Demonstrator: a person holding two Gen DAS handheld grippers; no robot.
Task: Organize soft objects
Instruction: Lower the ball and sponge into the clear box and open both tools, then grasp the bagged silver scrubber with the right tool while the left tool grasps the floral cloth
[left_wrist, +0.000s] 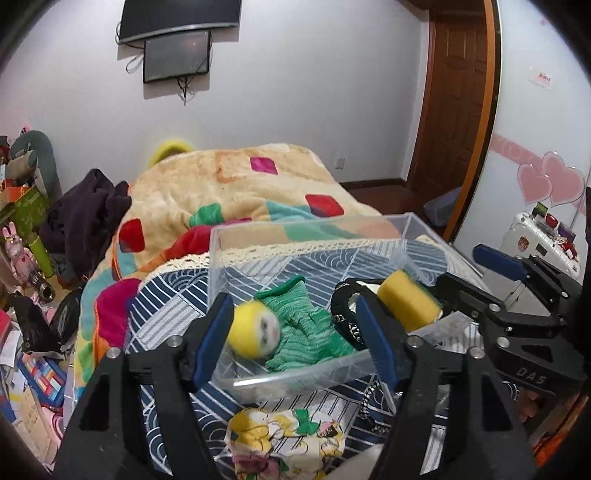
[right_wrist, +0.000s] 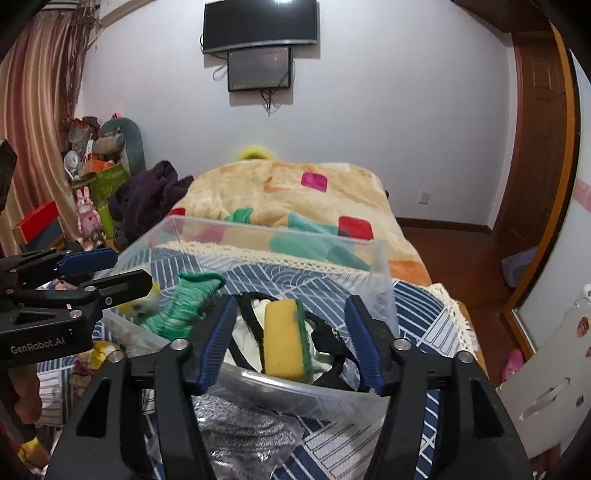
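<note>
Status: your left gripper (left_wrist: 295, 332) is spread wide and holds nothing, poised at the near left rim of the clear bin (left_wrist: 295, 384), lower centre of its view. Your right gripper (right_wrist: 291, 339) is also wide and empty, straddling the near wall of the same bin.

Already in the bin: yellow doll (left_wrist: 253, 332) and green knit piece (left_wrist: 306, 325) on the left side, yellow-green sponge (right_wrist: 284, 339) standing on edge on the right, over a black strap (left_wrist: 343, 306) and something white I cannot identify.

Left outside, as far as visible: floral cloth (left_wrist: 284, 443) on the patterned bedspread (left_wrist: 166, 317) at bottom centre of the left view, just in front of the bin; grey knit item in a clear bag (right_wrist: 243, 435) at bottom centre of the right view. Judgement: more than half done, two items to go.

Clearance: the bin wall sits directly between each gripper and its remaining item, so back off before descending. The bin's far half is open. The grippers are close together at the bin's near side; mind a clash.
</note>
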